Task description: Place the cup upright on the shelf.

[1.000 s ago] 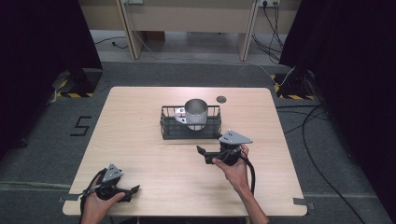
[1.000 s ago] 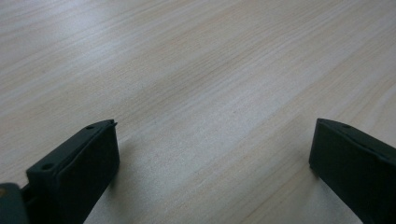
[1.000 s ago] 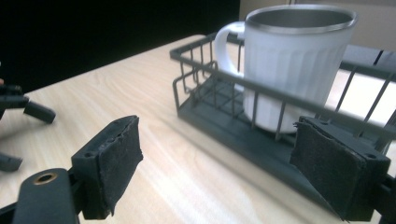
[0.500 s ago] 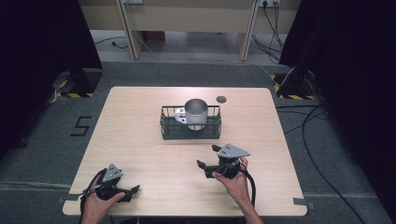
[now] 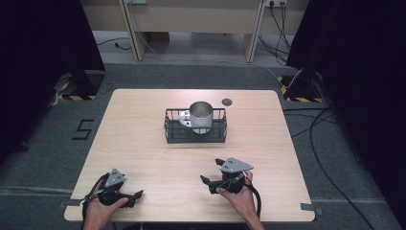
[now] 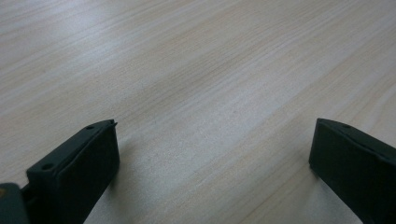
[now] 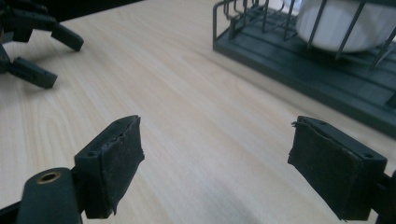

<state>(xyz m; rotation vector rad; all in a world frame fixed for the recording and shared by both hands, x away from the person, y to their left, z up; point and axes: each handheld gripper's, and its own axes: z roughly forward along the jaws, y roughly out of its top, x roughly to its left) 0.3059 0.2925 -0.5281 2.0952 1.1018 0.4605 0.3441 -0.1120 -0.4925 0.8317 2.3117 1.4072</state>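
While the right gripper (image 5: 213, 171) hovers with jaws spread and empty near the counter's (image 5: 143, 124) front edge, the left gripper (image 5: 134, 198) rests likewise spread. Well beyond, a shiny metal cup (image 5: 201, 116) stands upright inside a black wire basket (image 5: 195, 134).

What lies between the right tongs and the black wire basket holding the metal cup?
Nothing: only bare wood of the light wooden table separates the right tongs from the black wire basket, as the high view and right gripper view show.
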